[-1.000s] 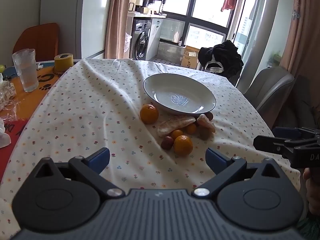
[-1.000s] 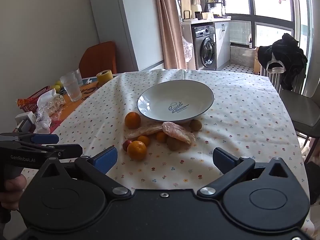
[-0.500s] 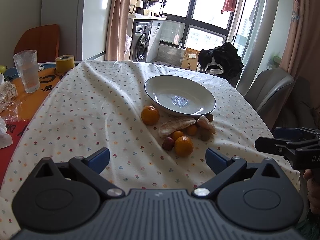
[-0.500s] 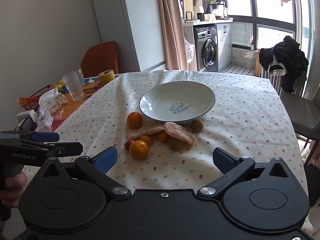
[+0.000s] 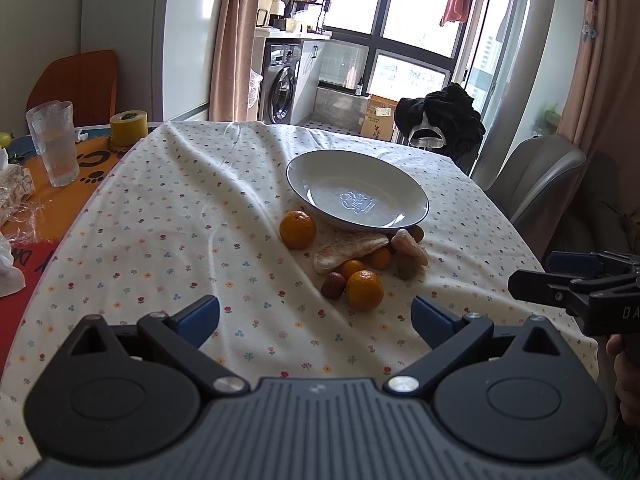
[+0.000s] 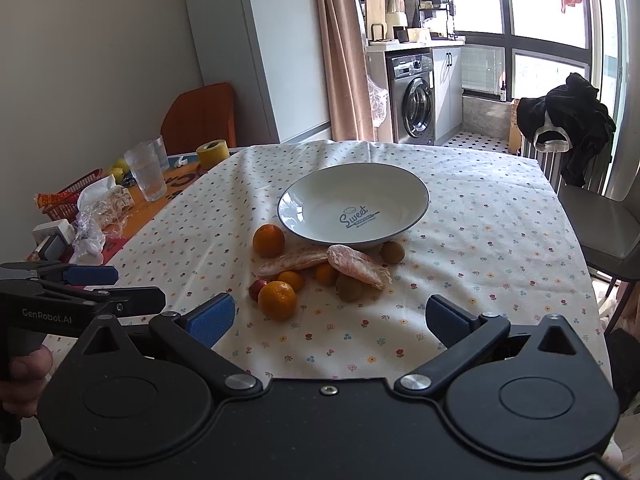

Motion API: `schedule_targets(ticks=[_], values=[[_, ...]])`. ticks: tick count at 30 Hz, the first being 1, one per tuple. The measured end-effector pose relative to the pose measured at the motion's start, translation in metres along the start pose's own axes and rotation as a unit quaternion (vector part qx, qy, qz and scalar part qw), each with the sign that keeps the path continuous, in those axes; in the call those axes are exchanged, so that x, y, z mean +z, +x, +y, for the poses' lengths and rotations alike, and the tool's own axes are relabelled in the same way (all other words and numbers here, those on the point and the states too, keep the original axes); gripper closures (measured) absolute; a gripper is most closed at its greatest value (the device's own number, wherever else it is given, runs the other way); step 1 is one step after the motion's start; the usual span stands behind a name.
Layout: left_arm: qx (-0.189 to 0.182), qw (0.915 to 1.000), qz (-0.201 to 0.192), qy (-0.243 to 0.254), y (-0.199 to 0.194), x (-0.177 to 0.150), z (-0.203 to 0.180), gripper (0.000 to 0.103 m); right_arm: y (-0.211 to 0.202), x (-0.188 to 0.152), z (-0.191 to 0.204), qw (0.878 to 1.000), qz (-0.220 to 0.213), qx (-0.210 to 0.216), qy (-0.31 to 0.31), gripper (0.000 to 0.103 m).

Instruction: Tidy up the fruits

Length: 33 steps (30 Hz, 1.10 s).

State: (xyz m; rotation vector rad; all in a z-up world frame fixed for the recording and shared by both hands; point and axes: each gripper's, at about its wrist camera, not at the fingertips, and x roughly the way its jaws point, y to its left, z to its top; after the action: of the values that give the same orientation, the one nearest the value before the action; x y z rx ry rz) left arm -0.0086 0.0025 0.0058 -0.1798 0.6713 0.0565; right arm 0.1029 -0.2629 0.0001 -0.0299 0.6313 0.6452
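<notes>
A white plate with a dark rim (image 5: 320, 184) (image 6: 320, 200) stands empty mid-table on a flowered cloth. Fruit lies in a cluster just in front of it: a big orange (image 5: 297, 229) (image 6: 268, 240), a nearer orange (image 5: 364, 290) (image 6: 277, 300), two peeled pomelo segments (image 5: 348, 249) (image 6: 356, 266), a small red fruit (image 5: 333, 285) (image 6: 257, 289), a kiwi (image 5: 407, 267) (image 6: 349, 288) and small oranges (image 5: 380, 258). My left gripper (image 5: 316, 314) hangs open short of the cluster, holding nothing. My right gripper (image 6: 329, 318) is open too, equally short of the fruit.
A glass of water (image 5: 54, 144), a yellow tape roll (image 5: 129, 128) and crumpled wrappers (image 6: 104, 208) sit on the orange mat at the left. A grey chair (image 5: 536, 176) stands at the table's right side. A hand holds each gripper at the near table edge.
Both views drift only slightly. The fruit and the plate have not moved, and both grippers stay open.
</notes>
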Motion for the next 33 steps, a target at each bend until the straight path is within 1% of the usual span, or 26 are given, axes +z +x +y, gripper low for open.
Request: schedule_targets(ticks=[25, 30, 33], values=[[0.000, 1.0000, -0.002, 0.000, -0.0027, -0.0016, 0.0006, 0.002, -0.0044, 0.0039, 0.0022, 1.000, -0.005, 0.004, -0.003, 0.000], [-0.003, 1.0000, -0.003, 0.002, -0.0023, -0.0016, -0.0003, 0.002, -0.0037, 0.0044, 0.0013, 1.000, -0.005, 0.009, -0.001, 0.000], [-0.004, 1.0000, -0.001, 0.002, -0.0010, -0.0016, -0.0006, 0.002, -0.0027, 0.0038, -0.0012, 1.000, -0.002, 0.025, 0.009, 0.000]])
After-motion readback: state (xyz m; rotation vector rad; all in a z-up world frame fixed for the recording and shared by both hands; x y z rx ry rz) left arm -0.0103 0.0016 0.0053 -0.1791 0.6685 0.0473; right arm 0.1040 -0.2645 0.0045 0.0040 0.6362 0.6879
